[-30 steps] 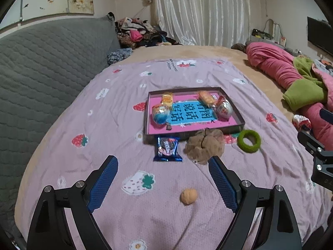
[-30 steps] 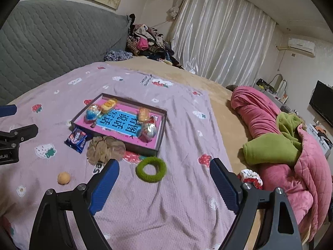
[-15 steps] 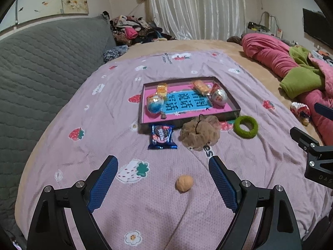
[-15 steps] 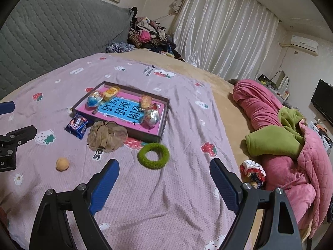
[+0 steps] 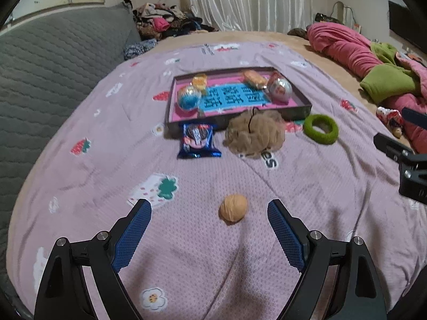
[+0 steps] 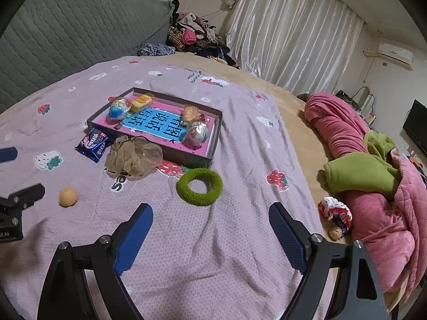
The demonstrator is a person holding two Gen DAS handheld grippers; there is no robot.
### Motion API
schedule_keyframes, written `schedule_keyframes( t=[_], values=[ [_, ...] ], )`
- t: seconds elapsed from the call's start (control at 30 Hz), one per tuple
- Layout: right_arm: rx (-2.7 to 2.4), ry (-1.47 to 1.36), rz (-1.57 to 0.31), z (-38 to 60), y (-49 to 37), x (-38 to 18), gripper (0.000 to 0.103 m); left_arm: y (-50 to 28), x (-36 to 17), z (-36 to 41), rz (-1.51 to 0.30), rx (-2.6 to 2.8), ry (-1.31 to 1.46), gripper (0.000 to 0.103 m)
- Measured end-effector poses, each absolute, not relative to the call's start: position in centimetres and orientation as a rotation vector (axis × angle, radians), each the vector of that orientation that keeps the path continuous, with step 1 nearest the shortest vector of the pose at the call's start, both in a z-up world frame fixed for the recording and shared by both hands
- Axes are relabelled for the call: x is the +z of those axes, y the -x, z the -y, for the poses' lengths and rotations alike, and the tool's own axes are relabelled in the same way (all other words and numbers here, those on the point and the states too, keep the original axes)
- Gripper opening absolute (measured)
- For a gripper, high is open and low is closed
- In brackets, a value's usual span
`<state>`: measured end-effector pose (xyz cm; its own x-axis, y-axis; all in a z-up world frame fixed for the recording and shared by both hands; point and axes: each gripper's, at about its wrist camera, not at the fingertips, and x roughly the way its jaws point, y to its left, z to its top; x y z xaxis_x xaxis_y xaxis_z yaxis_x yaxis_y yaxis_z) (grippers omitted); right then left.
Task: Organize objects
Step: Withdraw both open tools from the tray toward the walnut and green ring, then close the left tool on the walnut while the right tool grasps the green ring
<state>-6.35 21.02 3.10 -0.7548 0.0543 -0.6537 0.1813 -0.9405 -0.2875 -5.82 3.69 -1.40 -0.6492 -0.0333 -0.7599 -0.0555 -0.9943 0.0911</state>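
Both grippers have dropped toward the bed: left gripper (image 5: 209, 210), fingers open, now frames the walnut (image 5: 233, 208); right gripper (image 6: 210, 214) (open, empty) nears the green ring (image 6: 199, 186).

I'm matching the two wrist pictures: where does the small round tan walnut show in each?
Left wrist view: the small round tan walnut lies low centre, between the left gripper's open fingers.
Right wrist view: walnut at far left, mid-height.
Shared landmark: the fuzzy green ring, on the bedspread.
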Motion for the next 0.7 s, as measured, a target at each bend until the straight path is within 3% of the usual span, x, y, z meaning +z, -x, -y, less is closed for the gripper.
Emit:
schedule_keyframes(
  t=[0.7],
  values=[
    [-2.705, -1.219, -0.516, -20.3, 14.9, -3.7, 0.089, 8.7, -7.6, -3.9, -0.104, 2.704, 1.373, 0.089]
  ],
)
